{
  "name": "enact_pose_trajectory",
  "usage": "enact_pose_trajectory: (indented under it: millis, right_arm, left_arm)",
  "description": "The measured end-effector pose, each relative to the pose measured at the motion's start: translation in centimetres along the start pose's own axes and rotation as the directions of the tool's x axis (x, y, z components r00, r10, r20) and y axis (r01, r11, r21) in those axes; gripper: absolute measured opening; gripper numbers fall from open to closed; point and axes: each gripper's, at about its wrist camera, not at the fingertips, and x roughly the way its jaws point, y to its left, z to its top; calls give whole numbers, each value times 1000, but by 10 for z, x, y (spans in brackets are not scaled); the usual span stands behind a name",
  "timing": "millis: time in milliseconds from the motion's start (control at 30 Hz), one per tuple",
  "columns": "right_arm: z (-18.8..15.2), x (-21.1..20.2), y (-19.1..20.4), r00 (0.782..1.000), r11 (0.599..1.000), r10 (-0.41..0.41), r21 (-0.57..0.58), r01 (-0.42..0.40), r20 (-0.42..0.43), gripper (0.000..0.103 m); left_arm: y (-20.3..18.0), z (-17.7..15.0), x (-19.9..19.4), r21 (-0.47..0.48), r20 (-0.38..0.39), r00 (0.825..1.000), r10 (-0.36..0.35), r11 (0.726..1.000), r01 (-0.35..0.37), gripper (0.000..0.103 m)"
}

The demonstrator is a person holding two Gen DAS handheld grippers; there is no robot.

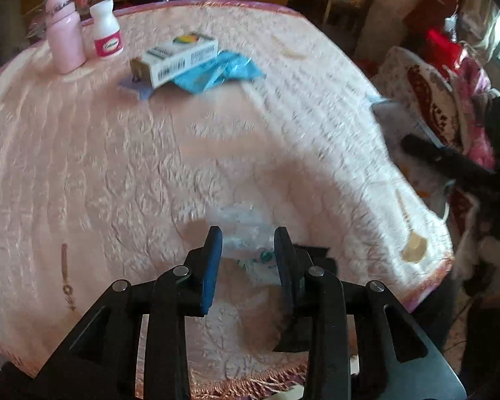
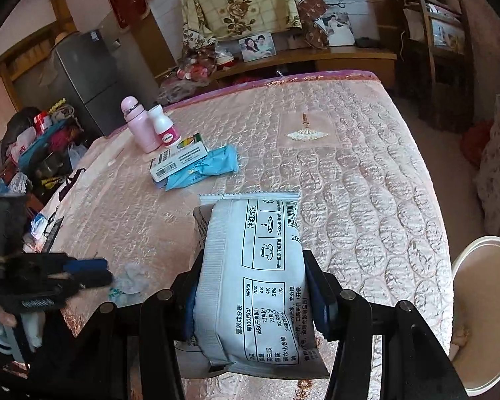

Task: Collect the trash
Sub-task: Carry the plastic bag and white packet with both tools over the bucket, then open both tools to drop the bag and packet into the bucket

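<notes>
Holding a pale printed sachet packet [image 2: 250, 286] between the blue pads of our right gripper [image 2: 250, 296], we have the jaws closed on its two long edges, part-way shut to the packet's width; it looks light and puffy, its film creasing where the pads press, so we judge it easy to carry but likely to slide if the grip slackens. Just beside it, off the table's right edge, stands a white bucket [image 2: 483, 260] with its mouth open, which we take for the bin. To the left, our left gripper [image 1: 248, 250] hangs low over a crumpled clear plastic wrapper [image 1: 246, 230] lying on the pink quilted tablecloth [image 1: 116, 166] near the front edge. Its jaws stand narrowly apart with the wrapper between and beyond the tips, and we see no pad pressing on it, so we count it as not gripped. That wrapper looks almost weightless, soft and slippery; we would pinch it at its bunched middle, where the folds give some bulk. Farther back lie a white carton [image 1: 176, 58] resting on a blue foil wrapper [image 1: 216, 73]: the carton stiff, best taken across its narrow sides. Beyond them stand a pink flask [image 1: 65, 33] and a white bottle [image 1: 106, 30]
</notes>
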Motion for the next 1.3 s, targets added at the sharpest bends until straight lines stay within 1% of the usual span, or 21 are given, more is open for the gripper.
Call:
enact_pose_trajectory:
  millis: [133, 233, 267, 300, 333, 433, 533, 600, 700, 733, 833, 867, 1000, 1033, 1133, 1233, 1300]
  right_arm:
    - [-5, -1, -1, 1000, 1000, -10, -13, 10, -11, 52]
    - [-8, -4, -8, 1000, 1000, -14, 7, 14, -7, 52]
    - [-9, -7, -11, 1000, 1000, -18, 13, 18, -1, 52]
    - [-10, -10, -14, 1000, 1000, -23, 19, 23, 6, 52]
    - [-10, -13, -17, 1000, 999, -28, 24, 28, 11, 52]
    - [-12, -26, -29, 998, 998, -56, 44, 55, 33, 52]
    - [-14, -41, -48, 994, 993, -96, 70, 92, 53, 52]
    - [-16, -52, -63, 990, 988, -128, 96, 121, 63, 52]
    - [-22, -73, -93, 979, 973, -184, 153, 170, 83, 52]
    - [-25, -81, -104, 974, 966, -207, 177, 189, 88, 52]
    - [-34, -101, -140, 957, 937, -276, 246, 248, 89, 52]
    - [-37, -106, -151, 949, 924, -303, 268, 271, 83, 52]
    - [-53, -123, -196, 926, 876, -375, 345, 336, 51, 52]
    - [-57, -127, -207, 915, 860, -401, 360, 361, 39, 52]
    - [-64, -134, -228, 904, 836, -428, 391, 385, 25, 52]
    - [-69, -138, -245, 892, 813, -453, 414, 410, 7, 52]
    - [-71, -139, -253, 888, 803, -461, 426, 416, 2, 52]
  left_arm:
    - [-3, -3, 19, -17, -22, 1000, 10, 1000, -11, 30]
    - [-10, -5, 27, 13, -14, 1000, 26, 1000, -26, 30]
    - [-12, -5, 27, 24, -11, 999, 33, 999, -33, 28]
    - [-12, -5, 26, 29, -9, 1000, 23, 999, -23, 13]
    - [-14, -3, 25, 39, -11, 1000, 13, 999, -12, 11]
    - [-24, 5, 13, 62, 11, 1000, -28, 998, 27, 10]
    - [-46, 21, -5, 110, 62, 995, -77, 991, 70, 9]
    - [-68, 35, -15, 145, 90, 989, -114, 984, 100, 9]
    - [-107, 58, -20, 195, 105, 977, -184, 967, 161, 9]
    - [-129, 67, -20, 221, 110, 970, -215, 957, 187, 9]
    - [-177, 83, -17, 292, 115, 958, -264, 931, 221, 9]
    - [-199, 88, -13, 314, 103, 953, -285, 918, 241, 9]
    - [-260, 103, 10, 365, 52, 940, -337, 882, 297, 9]
    - [-275, 105, 18, 372, 34, 937, -349, 874, 312, 9]
    - [-305, 110, 34, 380, -4, 930, -366, 860, 340, 9]
    - [-331, 114, 50, 395, -23, 925, -379, 847, 357, 10]
    - [-342, 116, 62, 388, -32, 924, -381, 847, 363, 10]
